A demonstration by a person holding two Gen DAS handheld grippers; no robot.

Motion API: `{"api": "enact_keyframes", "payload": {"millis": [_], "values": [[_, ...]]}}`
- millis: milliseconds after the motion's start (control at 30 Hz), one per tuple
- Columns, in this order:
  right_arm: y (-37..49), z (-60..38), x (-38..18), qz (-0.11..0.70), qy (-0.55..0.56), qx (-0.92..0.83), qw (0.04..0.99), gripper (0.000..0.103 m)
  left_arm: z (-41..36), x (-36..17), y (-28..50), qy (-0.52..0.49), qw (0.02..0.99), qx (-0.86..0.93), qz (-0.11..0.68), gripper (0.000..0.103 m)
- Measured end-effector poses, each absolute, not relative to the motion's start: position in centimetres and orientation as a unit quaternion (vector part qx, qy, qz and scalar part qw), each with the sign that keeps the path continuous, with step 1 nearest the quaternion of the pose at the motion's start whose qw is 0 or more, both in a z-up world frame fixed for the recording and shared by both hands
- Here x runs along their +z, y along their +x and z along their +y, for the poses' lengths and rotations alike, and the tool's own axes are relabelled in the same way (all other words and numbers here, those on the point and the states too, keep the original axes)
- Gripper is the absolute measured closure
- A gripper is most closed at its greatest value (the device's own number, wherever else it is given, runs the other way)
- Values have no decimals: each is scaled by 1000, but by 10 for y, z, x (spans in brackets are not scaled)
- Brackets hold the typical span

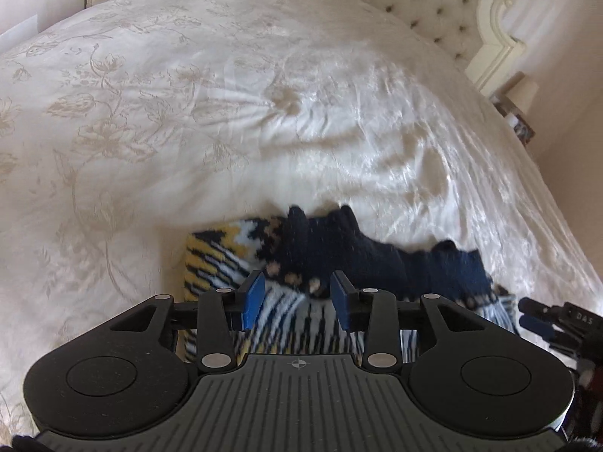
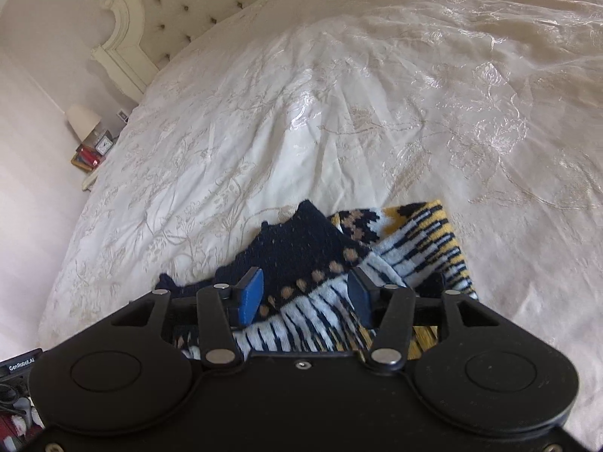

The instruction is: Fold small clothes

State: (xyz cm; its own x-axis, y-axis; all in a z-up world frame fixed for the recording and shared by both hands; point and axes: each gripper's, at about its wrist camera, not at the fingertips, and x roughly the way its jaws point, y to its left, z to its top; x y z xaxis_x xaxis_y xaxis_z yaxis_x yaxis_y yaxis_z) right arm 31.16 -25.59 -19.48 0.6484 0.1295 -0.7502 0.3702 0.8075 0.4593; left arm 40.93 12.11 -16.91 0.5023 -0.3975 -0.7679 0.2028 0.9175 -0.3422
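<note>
Jaws apart on both my left gripper point(image 1: 297, 292) and right gripper point(image 2: 305, 289), knitted garment point(image 2: 301, 256) released mid-fold, next I'd regrip an edge.

The right gripper point(image 2: 306, 295) points down at a knitted garment point(image 2: 301, 252) that lies on the cream bedspread point(image 2: 339, 113). Its two blue pads point(image 2: 250, 293) stand apart, not pressing the cloth. The garment has a dark navy part at 11 o'clock of the pads and a yellow and white patterned part at 2 o'clock. A tufted headboard point(image 2: 196, 3) is at 11 o'clock, and a small lamp point(image 2: 83, 118) at 9 o'clock.
</note>
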Motion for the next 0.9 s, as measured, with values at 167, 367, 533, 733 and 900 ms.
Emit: {"api": "enact_keyframes", "payload": {"millis": [167, 367, 533, 733, 900], "values": [[280, -239, -200, 442, 276, -58, 851, 44, 102, -189, 375, -45, 842, -204, 497, 65], [251, -220, -202, 464, 244, -42, 850, 43, 85, -220, 346, 64, 821, -210, 527, 65], [241, -217, -197, 467, 209, -19, 859, 40, 81, -219, 345, 71, 819, -192, 536, 64], [253, -245, -201, 464, 191, -12, 865, 40, 87, -207, 339, 12, 825, -153, 544, 64], [272, -272, -207, 464, 185, -3, 866, 40, 89, -193, 329, -14, 833, -129, 537, 64]]}}
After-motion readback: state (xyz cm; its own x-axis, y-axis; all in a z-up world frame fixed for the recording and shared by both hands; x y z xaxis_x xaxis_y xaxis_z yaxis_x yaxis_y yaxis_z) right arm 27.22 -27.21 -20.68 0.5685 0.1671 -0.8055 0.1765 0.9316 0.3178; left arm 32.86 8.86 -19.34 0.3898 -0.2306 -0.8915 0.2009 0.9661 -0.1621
